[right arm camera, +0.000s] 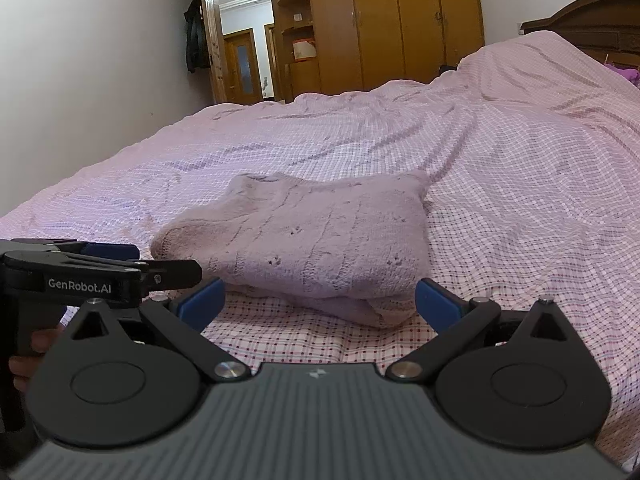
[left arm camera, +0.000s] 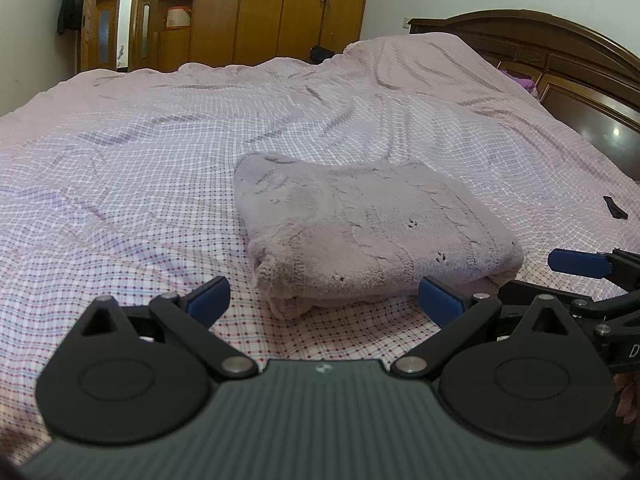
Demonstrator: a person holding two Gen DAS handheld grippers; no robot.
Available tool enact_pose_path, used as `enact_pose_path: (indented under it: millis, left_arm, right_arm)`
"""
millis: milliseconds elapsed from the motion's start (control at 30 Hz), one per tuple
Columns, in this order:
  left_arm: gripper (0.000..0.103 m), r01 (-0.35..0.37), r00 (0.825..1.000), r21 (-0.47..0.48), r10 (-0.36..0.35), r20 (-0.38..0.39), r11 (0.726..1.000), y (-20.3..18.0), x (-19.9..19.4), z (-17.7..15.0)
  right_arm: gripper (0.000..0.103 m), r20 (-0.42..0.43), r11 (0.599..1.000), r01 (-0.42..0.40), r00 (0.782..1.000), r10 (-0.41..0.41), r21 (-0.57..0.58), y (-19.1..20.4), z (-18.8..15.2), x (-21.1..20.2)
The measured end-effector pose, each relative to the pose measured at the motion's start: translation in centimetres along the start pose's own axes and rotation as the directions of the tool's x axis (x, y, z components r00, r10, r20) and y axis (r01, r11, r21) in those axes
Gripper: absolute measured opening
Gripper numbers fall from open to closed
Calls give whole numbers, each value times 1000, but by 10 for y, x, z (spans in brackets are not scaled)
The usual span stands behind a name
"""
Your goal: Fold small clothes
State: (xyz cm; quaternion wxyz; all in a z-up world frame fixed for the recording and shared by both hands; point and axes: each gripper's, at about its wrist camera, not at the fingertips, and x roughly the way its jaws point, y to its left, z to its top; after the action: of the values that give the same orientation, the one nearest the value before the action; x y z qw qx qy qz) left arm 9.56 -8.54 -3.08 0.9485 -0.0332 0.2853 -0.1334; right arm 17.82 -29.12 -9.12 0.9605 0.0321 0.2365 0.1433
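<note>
A pale lilac knitted garment (left arm camera: 368,228) lies folded into a thick rectangle on the checked bedsheet (left arm camera: 140,168); the right wrist view shows the same folded garment (right arm camera: 312,236) from the other side. My left gripper (left arm camera: 326,298) is open, its blue pads just short of the garment's near edge, nothing between them. My right gripper (right arm camera: 318,306) is open too, level with the near fold and holding nothing. In the left wrist view the right gripper's blue fingers (left arm camera: 580,264) show at the right edge. The other tool's black body (right arm camera: 80,276) sits at the left of the right wrist view.
The bed (right arm camera: 520,168) stretches far ahead with rumpled sheet. A dark wooden headboard (left arm camera: 560,48) rises at the right, wooden wardrobes (left arm camera: 280,8) stand behind. A small black object (left arm camera: 615,208) lies on the sheet at right. A hand (right arm camera: 32,356) grips the left tool's handle.
</note>
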Motion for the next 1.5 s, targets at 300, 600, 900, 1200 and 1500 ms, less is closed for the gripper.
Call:
enact_pose_path:
  millis: [300,600,900,1200,1500]
  left_arm:
    - [102,4,1000,2,-4,-5,1000,-2,0,-1]
    - [102,14,1000,-2,-14,-9,1000,-3,-1,-1]
    - [102,17,1000,-2,-17,-19,1000,-3,0,-2]
    - [102,22,1000,-1,-22,-23,1000,-4,0,-3]
    - [103,22,999,2,-22,-30,1000,-5,1,-3]
  right_arm:
    - [103,-7,1000,-6,1000,6,-7,2,0,1]
    - [103,-9,1000,-17,1000,17,-12,4,0,1]
    - [103,-17,1000,-12,1000,12,-7,4,-1,1]
    - [103,-18,1000,-13,1000,12,-10,3,0,2]
    - [103,-22,1000,-12,1000,12,-13,4,1,2]
